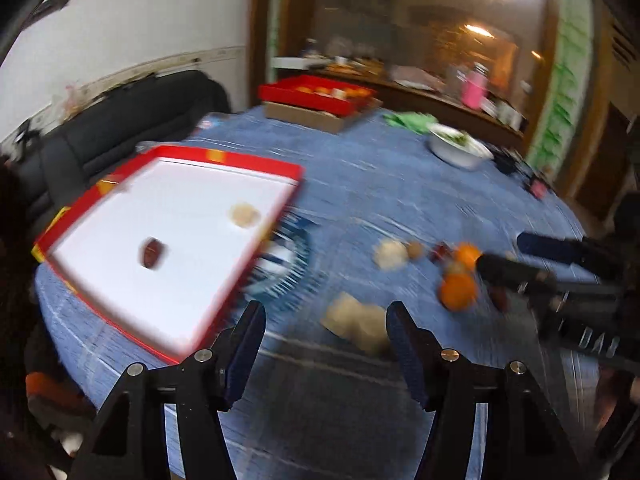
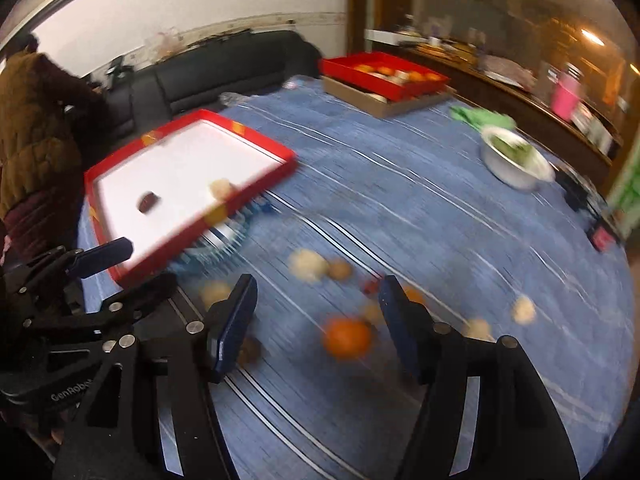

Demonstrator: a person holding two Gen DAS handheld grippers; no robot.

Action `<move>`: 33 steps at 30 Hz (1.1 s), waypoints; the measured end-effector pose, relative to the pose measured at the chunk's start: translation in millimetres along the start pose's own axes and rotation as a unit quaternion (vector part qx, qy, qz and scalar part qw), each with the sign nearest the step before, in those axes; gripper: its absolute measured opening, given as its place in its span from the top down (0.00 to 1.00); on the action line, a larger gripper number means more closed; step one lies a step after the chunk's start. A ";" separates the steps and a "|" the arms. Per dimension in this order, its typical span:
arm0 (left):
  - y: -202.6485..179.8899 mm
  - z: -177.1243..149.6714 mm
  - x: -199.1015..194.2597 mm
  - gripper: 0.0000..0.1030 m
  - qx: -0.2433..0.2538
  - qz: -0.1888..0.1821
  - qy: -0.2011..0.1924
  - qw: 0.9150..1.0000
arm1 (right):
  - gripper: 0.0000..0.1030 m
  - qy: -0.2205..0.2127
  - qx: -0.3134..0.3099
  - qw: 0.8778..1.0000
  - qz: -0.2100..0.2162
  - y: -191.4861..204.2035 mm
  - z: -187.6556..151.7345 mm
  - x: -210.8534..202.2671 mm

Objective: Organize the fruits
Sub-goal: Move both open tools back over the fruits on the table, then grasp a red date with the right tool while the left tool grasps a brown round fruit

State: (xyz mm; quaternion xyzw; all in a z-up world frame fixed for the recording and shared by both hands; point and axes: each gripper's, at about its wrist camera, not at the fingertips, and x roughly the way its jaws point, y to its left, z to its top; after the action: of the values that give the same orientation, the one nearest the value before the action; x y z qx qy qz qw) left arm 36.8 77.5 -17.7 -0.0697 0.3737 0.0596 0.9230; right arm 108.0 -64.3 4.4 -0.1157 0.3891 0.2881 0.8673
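orange, pale and brown fruits (image 2: 346, 338) lie scattered on the blue-clothed desk (image 2: 420, 208), beside a red tray (image 2: 256, 148) with a white floor holding one dark fruit (image 1: 152, 253) and one pale fruit (image 1: 244, 215). left hand-held gripper (image 1: 326, 344) and right hand-held gripper (image 2: 318, 322) hover above, jaws apart, empty. the views are blurred.

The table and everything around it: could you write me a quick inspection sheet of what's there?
Surface: blue striped tablecloth.
Job's things: near red tray with white floor holds a dark fruit and a pale one; oranges and pale fruits lie loose on the cloth.
Clutter: white bowl of greens, far red tray on a cardboard box.
Grippers: left hand-held gripper and right hand-held gripper open, empty.
Cables: nothing seen.
Surroundings: black sofa, a person in a brown jacket.
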 end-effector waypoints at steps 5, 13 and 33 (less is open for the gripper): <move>-30.1 -22.8 1.2 0.41 0.040 -0.026 0.010 0.999 | 0.38 0.009 0.062 0.997 -0.040 -51.3 -45.9 -21.9; -46.1 -43.5 3.8 0.41 0.063 -0.047 0.022 0.997 | 0.38 0.013 0.107 0.993 -0.053 -75.9 -94.2 -35.9; -35.0 -36.2 25.8 0.41 0.018 -0.076 0.053 0.996 | 0.71 0.043 0.075 0.995 -0.039 -60.0 -55.3 29.6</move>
State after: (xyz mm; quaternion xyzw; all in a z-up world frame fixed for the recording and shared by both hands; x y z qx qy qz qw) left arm 36.2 38.3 -58.5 -0.0846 0.4168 -0.0209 0.9048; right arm 125.5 -124.1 -56.0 -0.0774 0.4417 0.2189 0.8666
